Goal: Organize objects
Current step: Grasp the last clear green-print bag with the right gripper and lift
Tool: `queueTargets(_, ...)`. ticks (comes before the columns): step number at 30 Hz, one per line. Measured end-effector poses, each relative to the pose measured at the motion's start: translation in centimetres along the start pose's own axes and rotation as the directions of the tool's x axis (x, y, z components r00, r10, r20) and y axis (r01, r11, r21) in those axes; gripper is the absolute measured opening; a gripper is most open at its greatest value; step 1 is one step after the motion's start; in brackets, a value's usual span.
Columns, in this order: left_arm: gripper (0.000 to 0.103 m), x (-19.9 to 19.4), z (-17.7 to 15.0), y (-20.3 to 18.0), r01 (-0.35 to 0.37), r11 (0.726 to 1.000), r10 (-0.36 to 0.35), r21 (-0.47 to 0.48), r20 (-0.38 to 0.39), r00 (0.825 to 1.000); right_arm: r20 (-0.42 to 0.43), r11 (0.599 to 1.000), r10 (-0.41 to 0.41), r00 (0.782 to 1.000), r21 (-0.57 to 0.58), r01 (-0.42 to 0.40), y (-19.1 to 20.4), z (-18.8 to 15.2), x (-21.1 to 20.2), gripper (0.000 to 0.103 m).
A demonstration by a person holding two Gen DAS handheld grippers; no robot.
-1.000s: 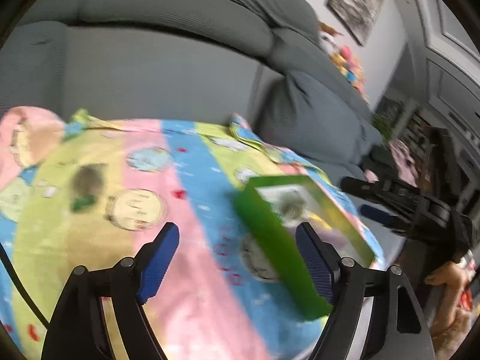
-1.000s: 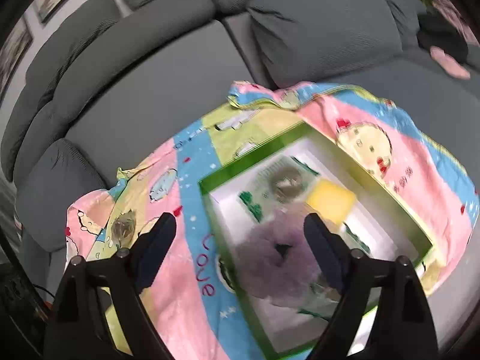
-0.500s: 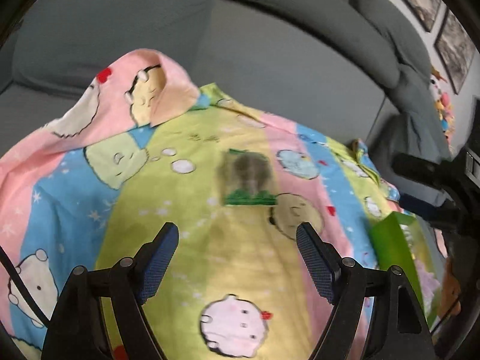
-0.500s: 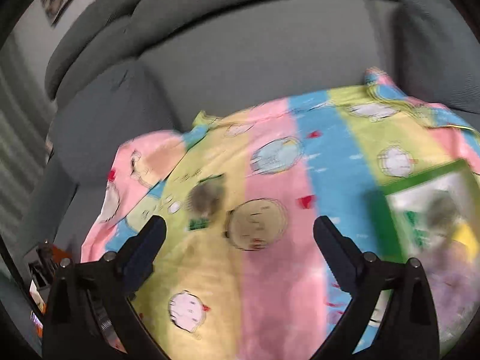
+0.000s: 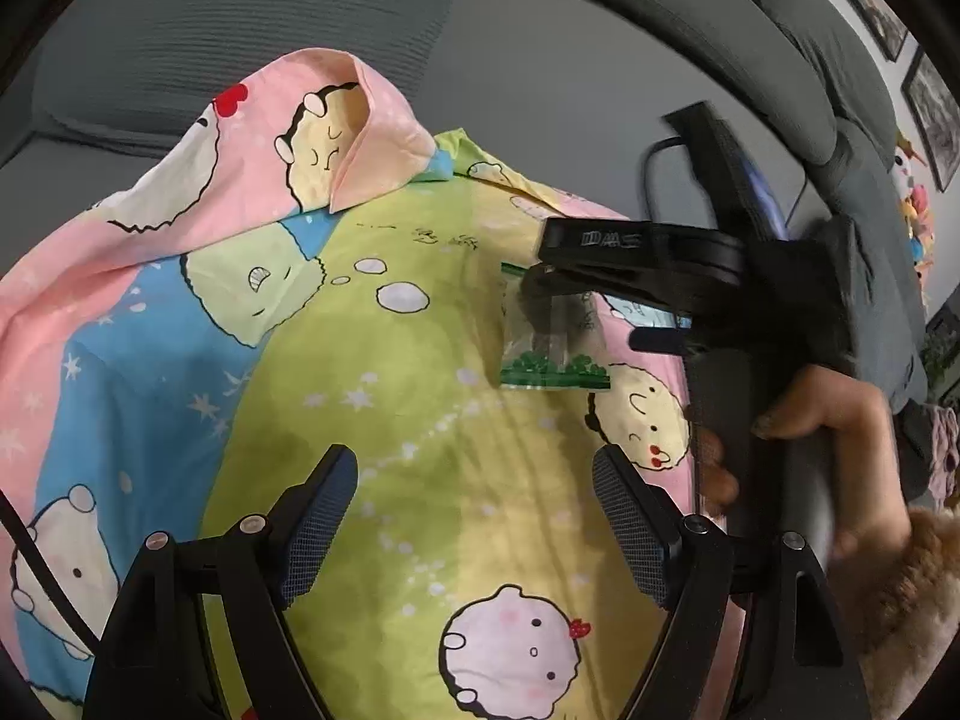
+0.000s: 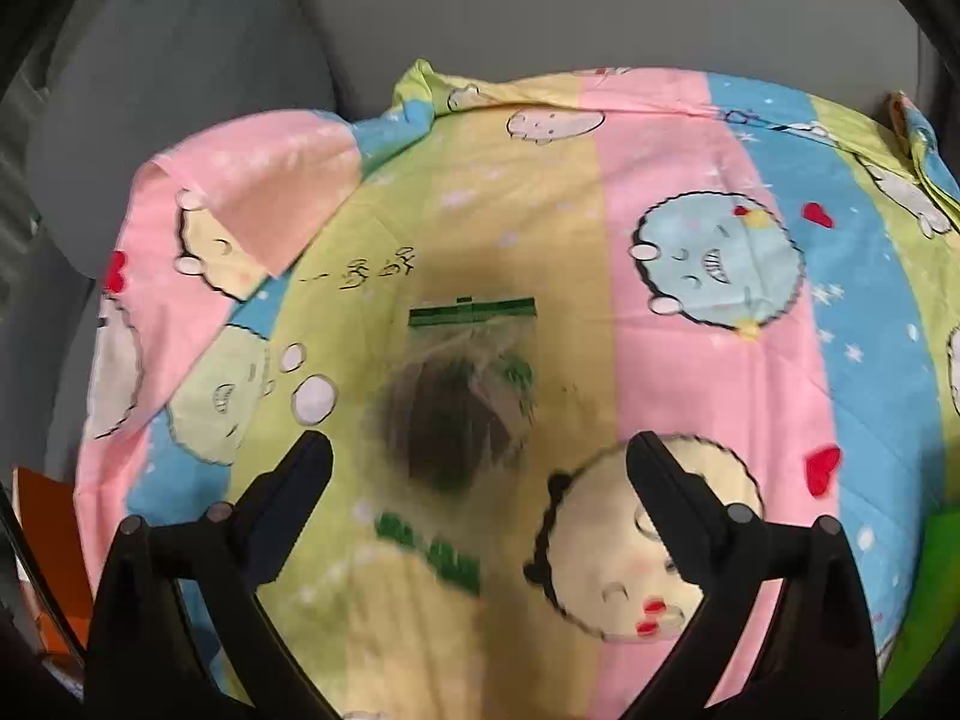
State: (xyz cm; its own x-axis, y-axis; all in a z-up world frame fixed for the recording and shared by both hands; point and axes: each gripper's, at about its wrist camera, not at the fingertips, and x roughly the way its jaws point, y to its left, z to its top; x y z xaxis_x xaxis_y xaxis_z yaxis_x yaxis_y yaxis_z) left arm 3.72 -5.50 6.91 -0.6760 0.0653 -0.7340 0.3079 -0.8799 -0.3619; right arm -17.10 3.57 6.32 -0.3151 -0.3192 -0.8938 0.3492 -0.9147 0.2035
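Note:
A small clear zip bag [image 6: 468, 402] with green bands and a dark item inside lies flat on the cartoon blanket [image 6: 678, 360]. My right gripper [image 6: 480, 450] hovers over it, pointing steeply down, jaws open wide, one finger on either side of the bag's lower half and not touching it. In the left wrist view the same bag [image 5: 555, 354] sits ahead and to the right, with the right gripper [image 5: 588, 294] above it and a hand [image 5: 834, 420] on its handle. My left gripper [image 5: 477, 516] is open and empty over the yellow stripe, short of the bag.
The blanket covers a grey sofa seat [image 5: 540, 90], with cushions [image 6: 180, 90] behind and a folded-up corner [image 5: 336, 120] at the back left. A green box edge [image 6: 936, 576] shows at the far right. Something orange [image 6: 42, 540] lies off the blanket's left edge.
Both views swung left, away from the green box and onto the small bag. The right gripper dropped in over the bag and its jaws widened. The left gripper stayed open.

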Motion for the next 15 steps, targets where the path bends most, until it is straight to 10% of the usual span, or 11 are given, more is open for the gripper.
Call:
queueTargets(3,0.081,0.2,-0.1,0.0,-0.009,1.0,0.009,0.003,-0.008,1.0,-0.028,1.0,0.002,1.0,-0.014,-0.002,0.0,0.2,1.6,0.094)
queueTargets(7,0.081,0.4,-0.2,-0.3,-0.024,1.0,0.025,0.02,-0.016,1.0,-0.055,0.99,0.135,0.989,0.038,-0.133,-0.6,-0.2,2.5,0.058)
queueTargets(15,0.081,-0.2,-0.5,-1.3,0.055,0.997,-0.053,0.055,-0.024,0.998,-0.021,0.983,0.175,0.984,0.06,-0.174,-2.6,-3.3,-0.4,0.054)
